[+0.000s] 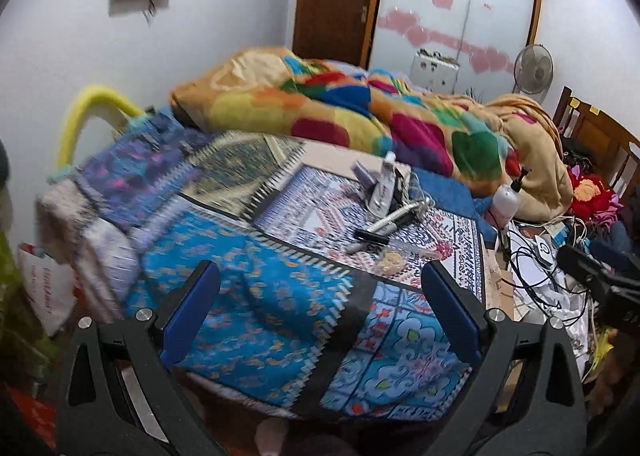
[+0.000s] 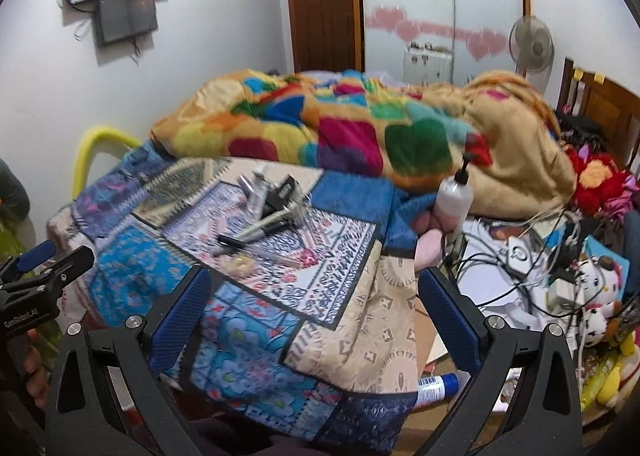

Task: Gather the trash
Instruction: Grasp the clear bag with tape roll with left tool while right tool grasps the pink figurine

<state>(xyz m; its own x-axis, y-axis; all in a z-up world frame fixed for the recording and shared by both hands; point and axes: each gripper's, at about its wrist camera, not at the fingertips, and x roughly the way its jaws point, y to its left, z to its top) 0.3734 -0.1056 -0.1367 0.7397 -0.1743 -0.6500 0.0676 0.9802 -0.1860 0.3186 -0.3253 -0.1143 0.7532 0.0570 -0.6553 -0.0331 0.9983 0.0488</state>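
Small items lie on the patchwork bedspread point(image 1: 256, 296): a white tube point(image 1: 382, 185), a black marker point(image 1: 372, 236), a silver pen point(image 1: 400, 211) and a clear wrapper with a yellowish bit point(image 1: 394, 260). The right wrist view shows the same marker point(image 2: 236, 240), tube point(image 2: 258, 191) and wrapper point(image 2: 240, 264). My left gripper point(image 1: 320, 304) is open and empty, above the blue patch, short of the items. My right gripper point(image 2: 314, 308) is open and empty, over the bedspread's near edge. The left gripper also shows at the left edge of the right wrist view point(image 2: 44, 276).
A bright patchwork quilt point(image 1: 340, 111) is heaped behind the items. A white pump bottle point(image 2: 454, 195), tangled cables point(image 2: 520, 256), papers and soft toys point(image 2: 596, 296) crowd the right side. A blue-capped bottle point(image 2: 436, 386) lies below the bedspread's edge. A yellow rail point(image 1: 92, 107) stands at the left.
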